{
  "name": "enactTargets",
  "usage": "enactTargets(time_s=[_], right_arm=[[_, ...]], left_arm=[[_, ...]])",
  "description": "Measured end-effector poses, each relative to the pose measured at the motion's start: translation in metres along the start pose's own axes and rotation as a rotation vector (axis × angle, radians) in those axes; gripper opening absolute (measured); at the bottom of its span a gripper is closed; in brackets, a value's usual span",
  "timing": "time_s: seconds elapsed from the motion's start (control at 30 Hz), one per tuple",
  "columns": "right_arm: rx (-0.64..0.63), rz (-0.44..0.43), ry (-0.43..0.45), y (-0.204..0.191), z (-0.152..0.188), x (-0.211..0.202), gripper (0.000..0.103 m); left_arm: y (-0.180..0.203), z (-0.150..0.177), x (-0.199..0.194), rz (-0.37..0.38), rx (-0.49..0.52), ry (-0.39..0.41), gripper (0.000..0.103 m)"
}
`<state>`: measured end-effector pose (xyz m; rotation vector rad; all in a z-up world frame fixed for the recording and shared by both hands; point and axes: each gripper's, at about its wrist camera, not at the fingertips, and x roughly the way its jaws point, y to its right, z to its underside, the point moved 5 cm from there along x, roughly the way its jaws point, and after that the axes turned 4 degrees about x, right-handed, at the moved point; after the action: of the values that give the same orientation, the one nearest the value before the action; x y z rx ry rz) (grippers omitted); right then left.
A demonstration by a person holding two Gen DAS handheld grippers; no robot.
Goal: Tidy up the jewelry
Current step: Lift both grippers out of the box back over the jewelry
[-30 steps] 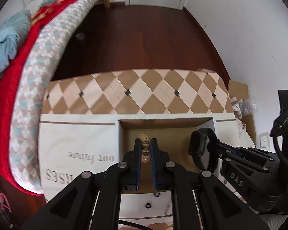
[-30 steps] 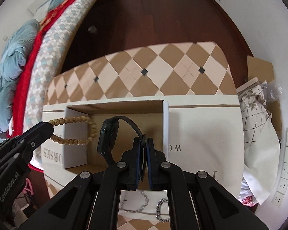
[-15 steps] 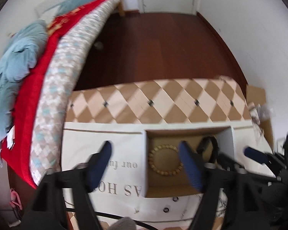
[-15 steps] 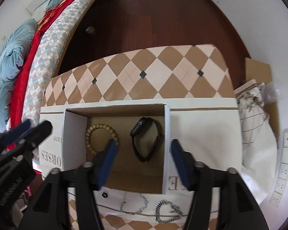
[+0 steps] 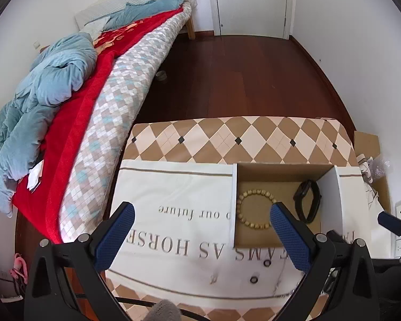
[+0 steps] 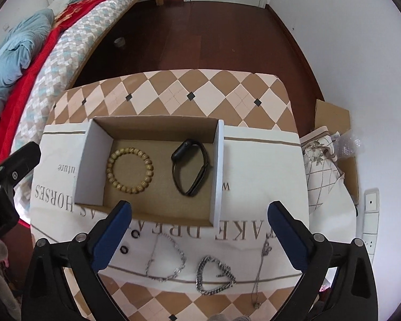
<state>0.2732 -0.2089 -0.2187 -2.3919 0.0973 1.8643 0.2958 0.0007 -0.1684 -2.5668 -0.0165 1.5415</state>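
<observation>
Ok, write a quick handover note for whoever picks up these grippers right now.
Left hand-held gripper: open, holding nothing.
Right hand-held gripper: open, holding nothing.
Done: bead bracelet and black watch lie apart in the cardboard box.
Left: two small rings, two silver chains, the heart-shaped chain bracelet, all on the white cloth in front of the box.

Left hand-held gripper spread wide above the box holding bead bracelet and, seemingly, watch.
</observation>
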Motion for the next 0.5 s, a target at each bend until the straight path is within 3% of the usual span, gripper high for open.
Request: enactTargets(time_s=[0.3, 0.5], right_arm=[[0.024, -0.015, 0.132, 0.012, 0.023, -0.062, 0.103], [0.028, -0.004, 0.238, 0.028, 0.047, -0.109, 0.103]], left_arm=[[-0.023, 0.033, -0.056, -0.030, -0.057, 0.106, 0.103], [-0.039, 0.053, -0.095, -0.088, -0.089, 0.181, 0.103]])
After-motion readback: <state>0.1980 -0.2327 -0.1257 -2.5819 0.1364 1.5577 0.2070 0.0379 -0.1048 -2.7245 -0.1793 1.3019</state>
